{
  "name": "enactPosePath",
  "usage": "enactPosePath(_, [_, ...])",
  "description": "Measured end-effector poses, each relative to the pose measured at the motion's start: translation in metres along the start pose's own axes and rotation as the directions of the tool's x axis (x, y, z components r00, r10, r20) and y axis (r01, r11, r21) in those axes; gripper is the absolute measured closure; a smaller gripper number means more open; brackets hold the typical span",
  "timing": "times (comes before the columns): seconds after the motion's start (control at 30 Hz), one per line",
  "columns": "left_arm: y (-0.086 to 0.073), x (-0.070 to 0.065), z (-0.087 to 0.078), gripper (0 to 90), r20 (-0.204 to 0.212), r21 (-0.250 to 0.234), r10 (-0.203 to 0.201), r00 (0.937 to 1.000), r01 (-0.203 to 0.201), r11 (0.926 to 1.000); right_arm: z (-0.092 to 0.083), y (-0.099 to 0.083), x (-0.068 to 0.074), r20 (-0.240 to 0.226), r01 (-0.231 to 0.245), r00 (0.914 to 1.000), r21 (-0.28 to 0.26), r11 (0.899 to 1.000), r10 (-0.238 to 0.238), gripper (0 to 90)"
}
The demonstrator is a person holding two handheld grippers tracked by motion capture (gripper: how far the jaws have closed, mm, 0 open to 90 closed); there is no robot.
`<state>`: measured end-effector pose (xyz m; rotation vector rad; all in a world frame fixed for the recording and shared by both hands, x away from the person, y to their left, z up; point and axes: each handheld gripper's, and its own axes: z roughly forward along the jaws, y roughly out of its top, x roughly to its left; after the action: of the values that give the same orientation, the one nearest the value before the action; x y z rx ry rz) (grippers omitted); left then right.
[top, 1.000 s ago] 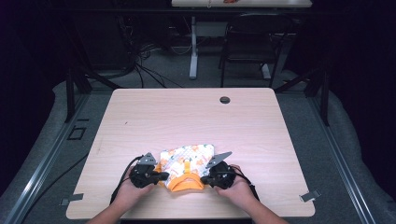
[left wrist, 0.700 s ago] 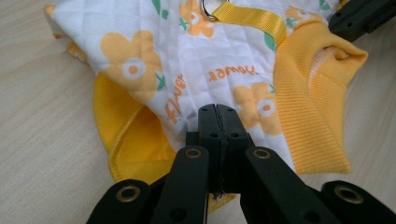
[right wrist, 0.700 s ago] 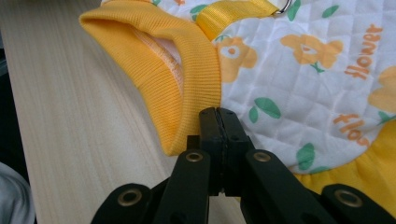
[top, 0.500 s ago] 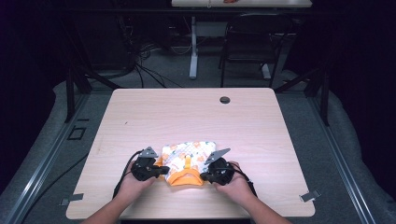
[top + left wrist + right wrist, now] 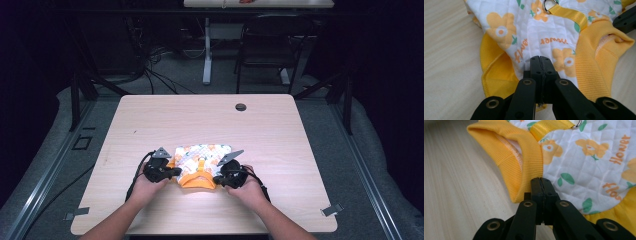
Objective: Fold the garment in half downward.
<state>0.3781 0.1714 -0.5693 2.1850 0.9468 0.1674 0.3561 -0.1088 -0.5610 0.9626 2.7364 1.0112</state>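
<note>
A small quilted garment (image 5: 202,156), white with orange flowers and a yellow ribbed collar (image 5: 197,180), lies flat near the table's front edge. My left gripper (image 5: 170,171) is shut on its left side, jaws pinching the white fabric (image 5: 544,37) beside a yellow hem (image 5: 496,75). My right gripper (image 5: 216,179) is shut on the right side, where the yellow collar (image 5: 524,155) meets the quilted cloth (image 5: 584,170). A yellow strap (image 5: 569,13) with a metal ring (image 5: 548,5) runs across the garment's back. The right gripper's jaw (image 5: 626,20) appears in the left gripper view's top right corner.
The wooden table (image 5: 150,120) has a round cable hole (image 5: 240,107) near its far edge. A dark chair (image 5: 265,45) and a desk leg (image 5: 207,55) stand beyond the table. Cables lie on the floor at the back left.
Both hands have slid a little away from the person, and the garment has moved with them, farther from the table's front edge. Both grips have stayed shut.
</note>
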Motion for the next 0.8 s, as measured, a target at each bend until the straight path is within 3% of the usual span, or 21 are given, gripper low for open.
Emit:
enactPosePath(0.2, [0.002, 0.009, 0.004, 90.0, 0.009, -0.026, -0.061, 0.9981, 0.061, 0.9978, 0.004, 0.008, -0.007, 0.018, -0.002, 0.9998, 0.006, 1.0, 0.002, 90.0])
enactPosePath(0.3, [0.007, 0.012, 0.005, 90.0, -0.005, -0.013, -0.042, 0.9991, 0.042, 0.9991, 0.006, 0.011, -0.011, 0.021, -0.014, 0.9997, 0.0, 1.0, 0.014, 90.0])
enactPosePath(0.8, [0.018, 0.023, 0.014, 90.0, -0.035, -0.028, -0.078, 0.9964, 0.077, 0.9966, 0.012, 0.022, -0.026, 0.055, -0.047, 0.9974, -0.011, 0.999, 0.047, 90.0])
